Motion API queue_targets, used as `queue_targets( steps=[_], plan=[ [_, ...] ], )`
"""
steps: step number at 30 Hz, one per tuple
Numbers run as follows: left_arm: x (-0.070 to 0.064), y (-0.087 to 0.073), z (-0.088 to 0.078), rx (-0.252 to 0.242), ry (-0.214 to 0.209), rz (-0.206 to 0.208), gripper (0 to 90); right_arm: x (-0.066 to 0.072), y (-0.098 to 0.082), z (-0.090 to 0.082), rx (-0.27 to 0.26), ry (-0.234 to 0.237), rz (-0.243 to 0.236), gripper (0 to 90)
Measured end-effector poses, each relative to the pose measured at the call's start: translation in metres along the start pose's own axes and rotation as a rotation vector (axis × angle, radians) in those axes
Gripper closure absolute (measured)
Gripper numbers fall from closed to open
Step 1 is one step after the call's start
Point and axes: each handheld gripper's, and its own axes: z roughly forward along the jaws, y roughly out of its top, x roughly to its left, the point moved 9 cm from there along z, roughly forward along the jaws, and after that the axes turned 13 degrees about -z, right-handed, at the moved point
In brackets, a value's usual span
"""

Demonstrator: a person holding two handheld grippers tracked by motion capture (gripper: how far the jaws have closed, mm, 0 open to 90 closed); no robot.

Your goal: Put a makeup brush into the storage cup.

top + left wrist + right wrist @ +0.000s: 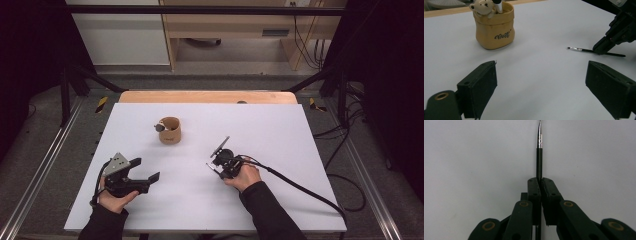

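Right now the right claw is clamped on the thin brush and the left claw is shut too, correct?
Not quite. The right claw is clamped on the thin brush, but the left claw is open: the left gripper view shows its jaws standing wide apart over bare table, with nothing between them.

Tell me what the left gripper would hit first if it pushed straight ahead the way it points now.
Probably nothing soon: between the left gripper jaws lies bare table. The pouch sits left of that line, the brush right.

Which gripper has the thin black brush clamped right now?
The right gripper: its jaws are shut on the thin black brush, whose silver-collared tip pokes out ahead. The left gripper has its jaws wide apart over bare table, nothing between them.
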Motion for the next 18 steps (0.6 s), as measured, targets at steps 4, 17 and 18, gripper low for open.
queue_targets(
  steps=[4, 17, 18],
  plan=[
    [0.0, 0.0, 0.0, -0.002, -0.001, -0.003, 9.8, -0.001, 0.001, -0.006, -0.025, -0.005, -0.02, 85.7],
    [-0.006, 0.002, -0.001, -0.011, -0.02, -0.011, 9.8, 0.0, 0.006, -0.031, -0.127, -0.014, -0.04, 85.7],
    [-0.007, 0.003, -0.002, -0.014, -0.021, -0.01, 9.9, 0.0, 0.007, -0.032, -0.136, -0.014, -0.045, 85.7]
  ],
)
